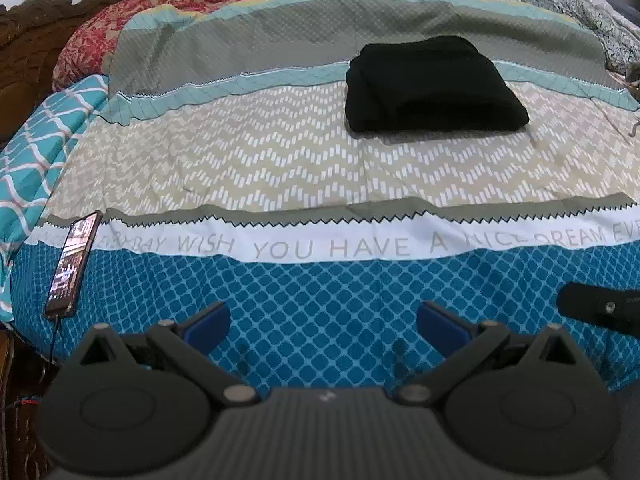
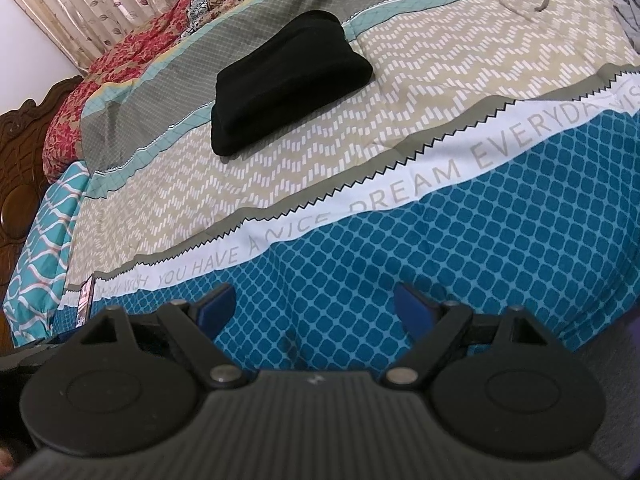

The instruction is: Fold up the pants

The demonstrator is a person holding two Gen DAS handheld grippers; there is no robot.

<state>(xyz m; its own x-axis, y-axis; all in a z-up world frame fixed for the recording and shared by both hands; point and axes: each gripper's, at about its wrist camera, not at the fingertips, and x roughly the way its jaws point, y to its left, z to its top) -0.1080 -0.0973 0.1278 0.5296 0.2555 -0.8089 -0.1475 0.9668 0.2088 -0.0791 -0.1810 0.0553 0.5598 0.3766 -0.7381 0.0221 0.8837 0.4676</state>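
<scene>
The black pants [image 1: 432, 84] lie folded into a compact thick bundle on the beige zigzag band of the bedsheet, far from both grippers; they also show in the right wrist view [image 2: 284, 76]. My left gripper [image 1: 324, 320] is open and empty, held low over the blue patterned band near the bed's front edge. My right gripper [image 2: 314, 304] is open and empty, also over the blue band. Part of the right gripper [image 1: 600, 308] shows at the right edge of the left wrist view.
A phone [image 1: 74, 264] with a lit screen and cable lies at the bed's left front edge; it also shows in the right wrist view [image 2: 85, 300]. A teal pillow [image 1: 36, 152], a red floral quilt [image 1: 140, 12] and a wooden headboard [image 2: 20, 168] are at the left. Loose clothing [image 2: 624, 8] lies far right.
</scene>
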